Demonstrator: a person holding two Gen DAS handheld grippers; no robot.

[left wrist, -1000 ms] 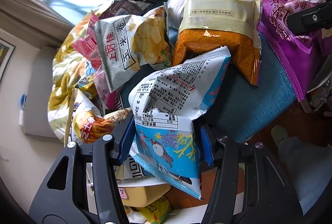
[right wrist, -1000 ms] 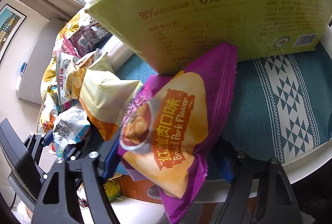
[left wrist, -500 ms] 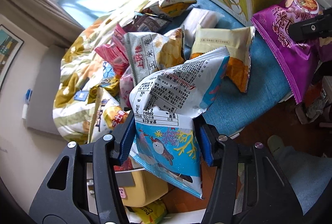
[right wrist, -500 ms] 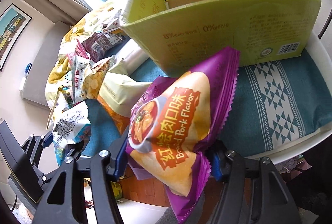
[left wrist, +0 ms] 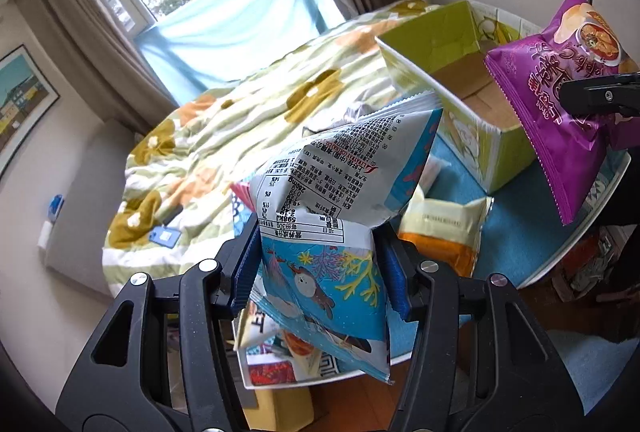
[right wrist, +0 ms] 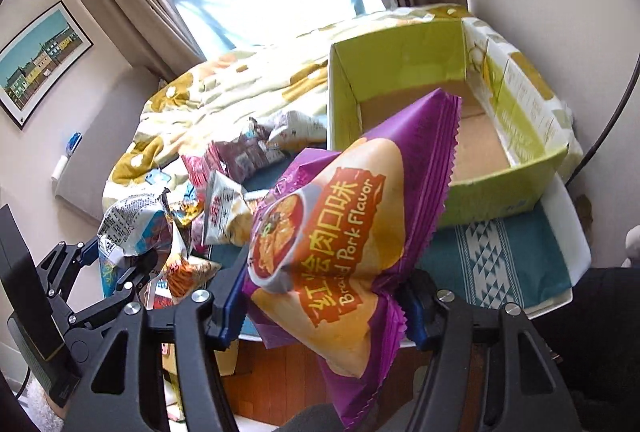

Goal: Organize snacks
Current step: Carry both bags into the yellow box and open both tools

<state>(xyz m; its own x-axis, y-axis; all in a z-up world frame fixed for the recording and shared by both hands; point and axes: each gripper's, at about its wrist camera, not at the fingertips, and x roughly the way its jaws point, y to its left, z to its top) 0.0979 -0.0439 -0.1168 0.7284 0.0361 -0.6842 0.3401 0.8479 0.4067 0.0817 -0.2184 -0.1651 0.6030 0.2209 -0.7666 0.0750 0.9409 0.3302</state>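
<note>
Your left gripper (left wrist: 320,272) is clamped on a blue-and-white snack bag (left wrist: 336,216), held in the air over the near edge of the table (right wrist: 576,268). Your right gripper (right wrist: 320,296) has just tightened its jaws and now grips a purple pork-flavor bag (right wrist: 348,232), held aloft in front of the open green box (right wrist: 504,191). The box looks empty, its cardboard floor bare, so sorting appears barely begun. Several more bags, including a yellow-and-orange bag (left wrist: 444,232), lie loose on the blue cloth (left wrist: 504,232) beside the box.
</note>
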